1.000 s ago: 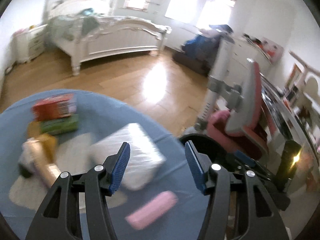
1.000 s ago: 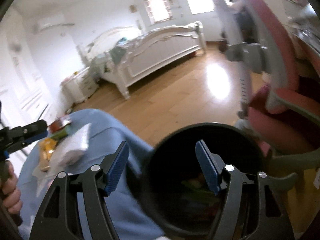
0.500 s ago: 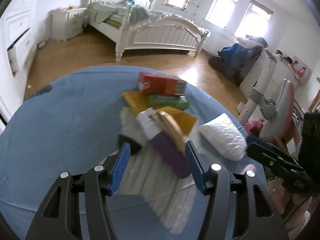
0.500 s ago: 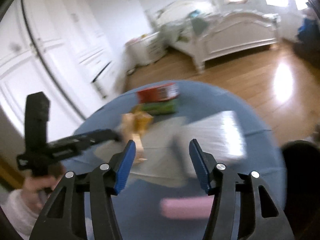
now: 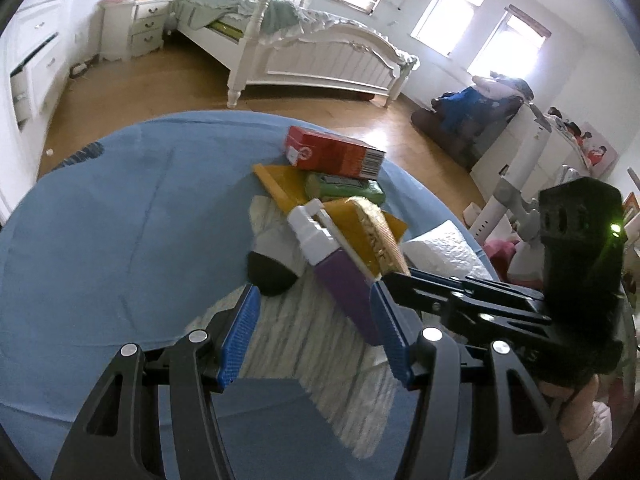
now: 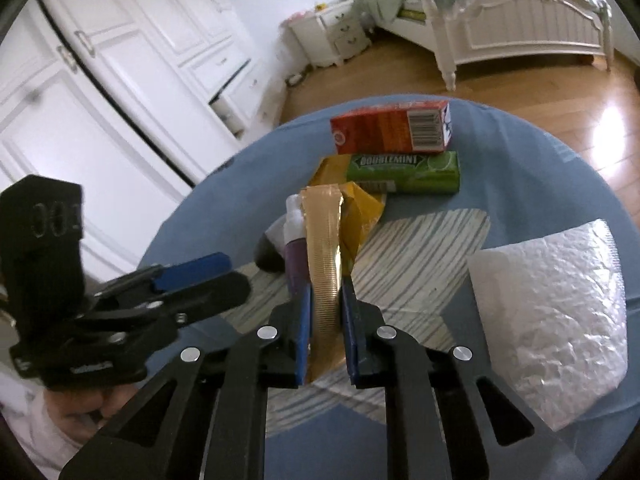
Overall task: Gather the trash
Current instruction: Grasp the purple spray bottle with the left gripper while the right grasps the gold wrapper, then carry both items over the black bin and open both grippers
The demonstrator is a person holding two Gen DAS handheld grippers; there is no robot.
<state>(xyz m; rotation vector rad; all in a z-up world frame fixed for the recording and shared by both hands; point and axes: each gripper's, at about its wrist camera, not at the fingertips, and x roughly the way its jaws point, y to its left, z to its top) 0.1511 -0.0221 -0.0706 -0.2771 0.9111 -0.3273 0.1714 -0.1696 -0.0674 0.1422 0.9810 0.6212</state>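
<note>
- right hand-held gripper (image 6: 325,312) closing its jaws, gold wrapper (image 6: 323,248) between the pads, touching both
- left hand-held gripper (image 5: 312,332) half spread, gripping nothing, over striped paper (image 5: 304,332)
- trash pile mid tabletop (image 5: 100,232): red box (image 6: 390,132), green gum pack (image 6: 404,174), purple tube (image 5: 340,276), white packet (image 6: 552,300) at the right

a white bed (image 5: 320,56) stands beyond the table, a nightstand (image 5: 144,26) beside it, wardrobe doors (image 6: 120,60) left.
</note>
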